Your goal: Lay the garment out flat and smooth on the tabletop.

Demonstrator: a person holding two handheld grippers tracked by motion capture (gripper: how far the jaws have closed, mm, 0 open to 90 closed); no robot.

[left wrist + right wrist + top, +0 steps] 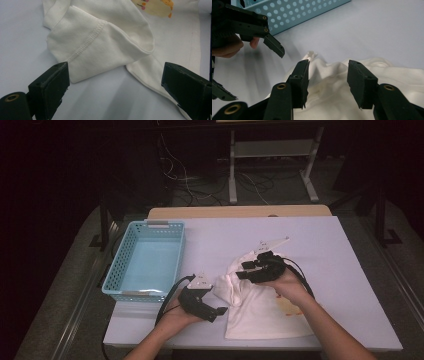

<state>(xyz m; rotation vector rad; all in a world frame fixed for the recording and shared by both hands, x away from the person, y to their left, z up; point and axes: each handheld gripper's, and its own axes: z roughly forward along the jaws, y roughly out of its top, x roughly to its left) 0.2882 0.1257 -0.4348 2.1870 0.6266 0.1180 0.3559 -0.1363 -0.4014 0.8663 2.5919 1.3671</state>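
The right gripper (328,82) stands with jaws apart over the bunched white shirt (372,70), pressing nothing. The left gripper (115,87) gapes wide at the shirt's folded sleeve. The blue basket (117,265) sits left of the shirt.

Garment (260,312): cream-white, yellow print with orange and pink spots, white stitched seams. Basket (116,270): light blue, perforated dot pattern in walls. Table top (340,270): pale lavender-white, tan edge at far side. Both grippers, left (115,87) and right (328,83): black jaws, brass-coloured pins.
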